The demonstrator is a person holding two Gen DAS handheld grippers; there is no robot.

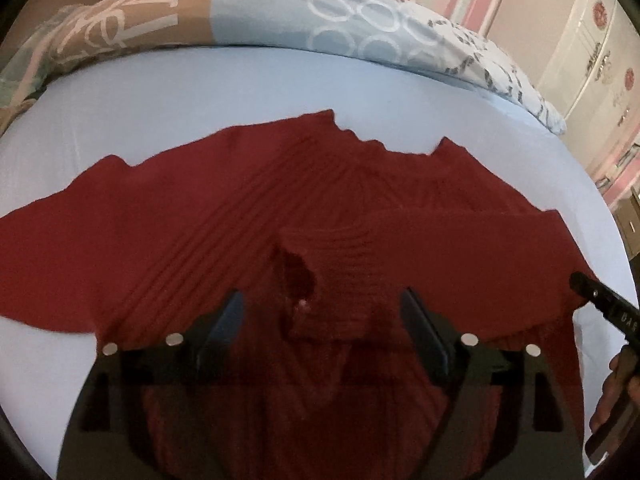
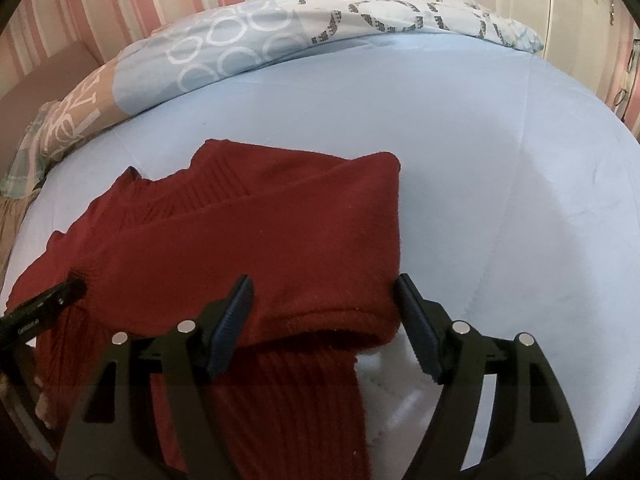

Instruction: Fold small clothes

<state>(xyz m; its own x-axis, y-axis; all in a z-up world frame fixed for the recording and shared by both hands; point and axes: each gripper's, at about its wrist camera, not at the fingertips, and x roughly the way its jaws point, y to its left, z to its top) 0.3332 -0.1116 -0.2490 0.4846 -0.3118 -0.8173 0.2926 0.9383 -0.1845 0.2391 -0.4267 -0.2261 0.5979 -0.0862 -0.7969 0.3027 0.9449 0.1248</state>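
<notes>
A red sweater [image 1: 248,220] lies spread on the bed [image 1: 120,112], one sleeve [image 2: 304,240] folded across its ribbed body; a raised fold with the neck opening sits between the left gripper [image 1: 322,320] fingers, and the sleeve's cuff lies between the right gripper [image 2: 324,320] fingers. Both pairs of fingers stand wide apart and clamp nothing. Both grippers point forward and down over the sweater's near edge, side by side, each one's tip showing in the other's view.

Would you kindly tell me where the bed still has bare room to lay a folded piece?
Bare pale blue bedsheet lies right of the dark red ribbed knit sweater, and a strip runs between it and the patterned duvet. The near-left is crowded by sweater and both grippers.
</notes>
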